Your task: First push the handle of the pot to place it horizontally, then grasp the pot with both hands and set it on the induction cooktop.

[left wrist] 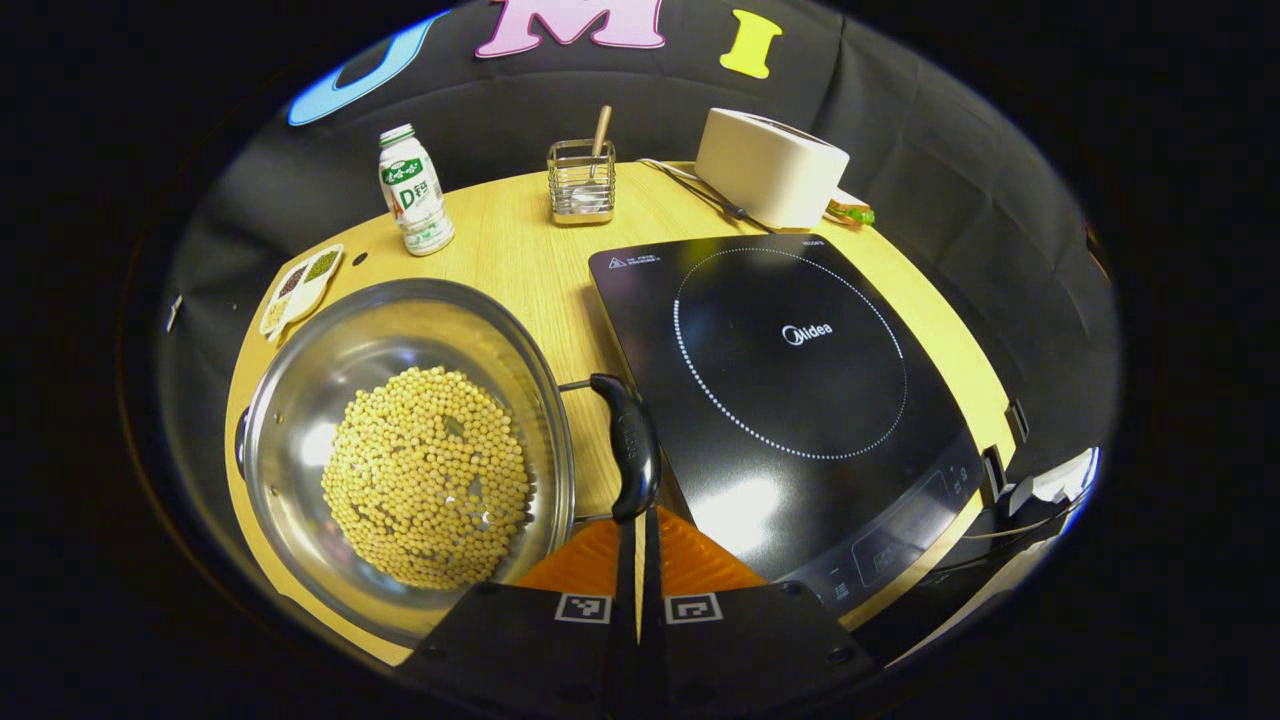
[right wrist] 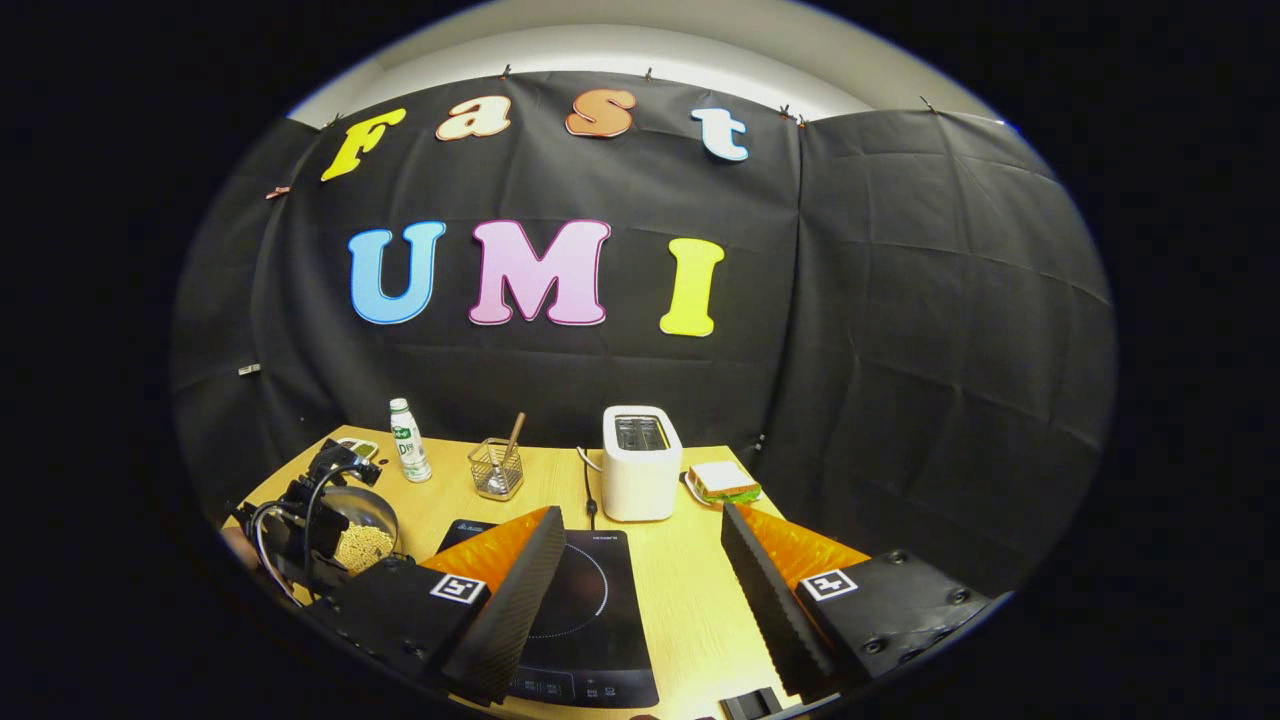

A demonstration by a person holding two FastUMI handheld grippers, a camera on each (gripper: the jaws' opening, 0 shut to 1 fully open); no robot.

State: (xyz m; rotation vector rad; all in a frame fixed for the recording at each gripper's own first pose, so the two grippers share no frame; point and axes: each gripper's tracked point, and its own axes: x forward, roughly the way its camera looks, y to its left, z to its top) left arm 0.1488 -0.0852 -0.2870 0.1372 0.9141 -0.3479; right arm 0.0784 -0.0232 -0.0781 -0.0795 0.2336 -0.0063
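The pot (left wrist: 400, 440) is sitting at the table's (left wrist: 520, 250) left edge, its handle (left wrist: 630, 450) standing upright just beside the induction cooktop (left wrist: 790, 390), so only a narrow strip of wood is lying open between them. The cooktop's glass is lying bare. Along the far edge a bottle (left wrist: 413, 190), a wire holder (left wrist: 581, 180) and a toaster (left wrist: 770, 165) are standing in a row; open wood is lying between holder and pot
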